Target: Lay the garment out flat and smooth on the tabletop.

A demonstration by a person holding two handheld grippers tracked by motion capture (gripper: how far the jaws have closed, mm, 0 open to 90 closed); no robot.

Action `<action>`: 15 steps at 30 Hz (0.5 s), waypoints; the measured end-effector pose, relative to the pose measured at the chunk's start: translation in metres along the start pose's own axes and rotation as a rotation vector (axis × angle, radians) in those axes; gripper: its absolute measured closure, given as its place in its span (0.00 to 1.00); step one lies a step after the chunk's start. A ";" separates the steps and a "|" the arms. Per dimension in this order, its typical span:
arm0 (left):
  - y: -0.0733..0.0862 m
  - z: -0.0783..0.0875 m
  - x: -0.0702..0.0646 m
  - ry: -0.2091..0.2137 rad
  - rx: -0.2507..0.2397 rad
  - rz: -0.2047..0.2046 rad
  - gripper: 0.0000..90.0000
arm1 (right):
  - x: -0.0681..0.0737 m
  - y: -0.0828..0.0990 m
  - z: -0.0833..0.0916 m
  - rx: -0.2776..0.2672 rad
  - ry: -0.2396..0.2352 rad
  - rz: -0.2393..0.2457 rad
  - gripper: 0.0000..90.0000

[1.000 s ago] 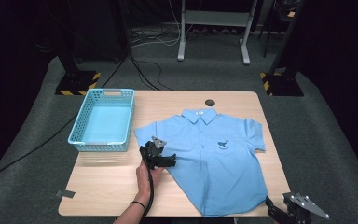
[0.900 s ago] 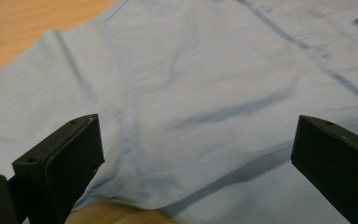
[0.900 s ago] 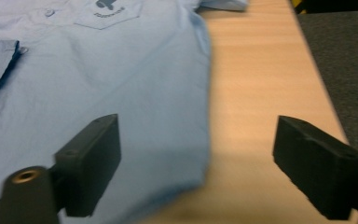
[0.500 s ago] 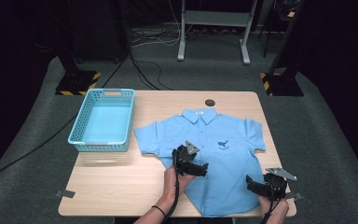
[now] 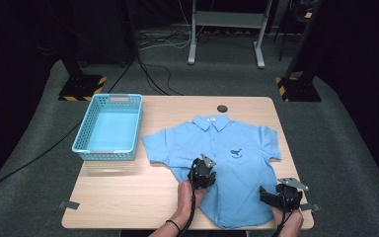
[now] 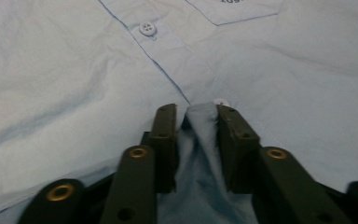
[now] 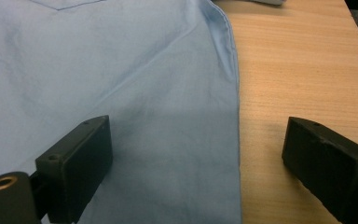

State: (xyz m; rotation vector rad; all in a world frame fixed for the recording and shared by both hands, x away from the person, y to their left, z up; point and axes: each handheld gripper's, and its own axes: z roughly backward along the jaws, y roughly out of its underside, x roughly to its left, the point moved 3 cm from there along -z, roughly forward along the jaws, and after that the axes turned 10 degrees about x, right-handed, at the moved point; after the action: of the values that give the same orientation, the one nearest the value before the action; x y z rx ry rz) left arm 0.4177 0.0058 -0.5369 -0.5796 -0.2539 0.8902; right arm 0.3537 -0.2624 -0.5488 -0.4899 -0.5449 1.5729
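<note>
A light blue short-sleeved shirt lies flat, front up, collar to the far side, on the wooden table. My left gripper rests on the shirt's lower middle. In the left gripper view it is shut on a raised fold of the shirt at the button strip, just below a white button. My right gripper sits at the shirt's near right corner. In the right gripper view it is open wide, its jaws straddling the side edge of the shirt, one over cloth, one over bare wood.
A light blue plastic basket stands at the table's left. A small dark round disc lies near the far edge, beyond the collar. Bare wood spans the near left. The near table edge is close to both hands.
My left gripper moved right from the shirt's left edge to its middle and pinched a fold. My right gripper came in from the lower right to the shirt's near right corner.
</note>
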 end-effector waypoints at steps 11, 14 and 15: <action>0.054 0.044 0.017 0.057 -0.166 0.077 0.94 | -0.003 0.001 0.001 -0.011 -0.024 -0.019 0.09; 0.080 0.066 0.022 0.049 -0.224 0.105 0.94 | -0.004 0.001 0.002 -0.013 -0.028 -0.024 0.09; 0.088 0.073 0.024 0.041 -0.244 0.110 0.94 | -0.004 0.001 0.002 -0.014 -0.029 -0.027 0.09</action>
State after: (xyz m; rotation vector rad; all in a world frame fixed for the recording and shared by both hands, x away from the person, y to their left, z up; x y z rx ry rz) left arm 0.3425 0.0953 -0.5285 -0.8434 -0.2977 0.9597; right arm 0.3524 -0.2668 -0.5480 -0.4688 -0.5828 1.5539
